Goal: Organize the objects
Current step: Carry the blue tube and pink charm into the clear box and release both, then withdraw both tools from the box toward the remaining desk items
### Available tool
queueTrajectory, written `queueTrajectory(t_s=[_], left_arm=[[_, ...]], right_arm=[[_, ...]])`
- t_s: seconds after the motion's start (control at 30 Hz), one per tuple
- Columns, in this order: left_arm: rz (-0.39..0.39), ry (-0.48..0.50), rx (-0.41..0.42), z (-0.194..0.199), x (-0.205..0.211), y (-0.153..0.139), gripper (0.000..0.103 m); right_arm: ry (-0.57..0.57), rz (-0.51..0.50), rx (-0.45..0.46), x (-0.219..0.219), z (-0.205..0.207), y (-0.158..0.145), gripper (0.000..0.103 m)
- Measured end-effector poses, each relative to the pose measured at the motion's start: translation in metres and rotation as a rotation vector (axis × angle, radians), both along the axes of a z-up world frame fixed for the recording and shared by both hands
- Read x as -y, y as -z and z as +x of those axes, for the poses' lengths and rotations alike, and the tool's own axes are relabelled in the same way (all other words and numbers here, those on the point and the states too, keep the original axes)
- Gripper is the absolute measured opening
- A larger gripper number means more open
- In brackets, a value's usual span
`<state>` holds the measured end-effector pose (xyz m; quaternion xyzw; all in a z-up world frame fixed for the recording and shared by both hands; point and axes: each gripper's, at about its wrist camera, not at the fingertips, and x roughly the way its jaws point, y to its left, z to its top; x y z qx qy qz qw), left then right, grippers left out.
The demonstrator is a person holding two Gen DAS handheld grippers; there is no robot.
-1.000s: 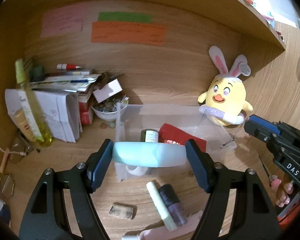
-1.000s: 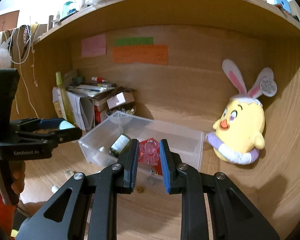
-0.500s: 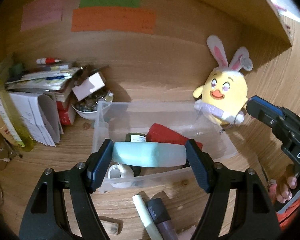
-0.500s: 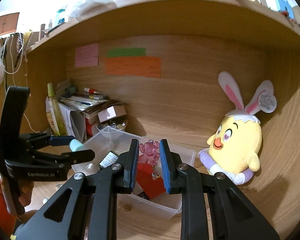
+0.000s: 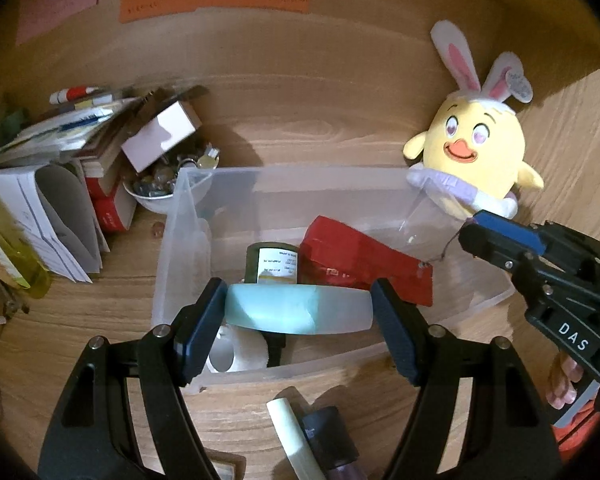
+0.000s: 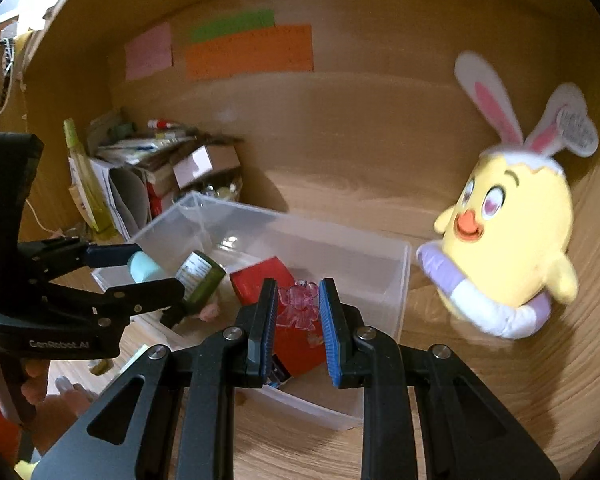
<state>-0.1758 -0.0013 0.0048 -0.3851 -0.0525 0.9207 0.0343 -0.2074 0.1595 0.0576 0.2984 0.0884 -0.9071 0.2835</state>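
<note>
Our left tongs clamp a pale blue tube crosswise, hanging over the near end of the clear bin. Our right tongs pinch a pink charm, nearly closed, above the bin's near right part. Inside lie a green jar and a red box. A chick plush sits at two o'clock on the desk.

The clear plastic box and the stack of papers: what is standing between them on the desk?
A white bowl of small items stands between the box and the papers, seen in the left wrist view.
</note>
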Motion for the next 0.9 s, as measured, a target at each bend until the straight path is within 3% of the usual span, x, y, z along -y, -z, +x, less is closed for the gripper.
queueTrajectory(t_s=[0.33,0.7,0.77,0.83,0.9], left_arm=[[0.003,0.004,0.034,-0.010,0.002,0.014,0.073],[-0.002,0.021,0.018,-0.005,0.000,0.008,0.075],[-0.003,0.018,0.010,-0.001,0.000,0.005,0.076],[-0.002,0.016,0.005,0.001,0.000,0.003,0.077],[-0.002,0.013,0.000,0.004,0.001,0.000,0.078]], right_arm=[[0.001,0.071,0.058,0.013,-0.013,0.025,0.019],[0.043,0.080,0.124,0.010,-0.028,0.038,0.020],[0.046,0.088,0.128,0.010,-0.028,0.039,0.026],[0.048,0.088,0.122,0.010,-0.027,0.038,0.045],[0.045,0.074,0.105,0.010,-0.024,0.034,0.053]])
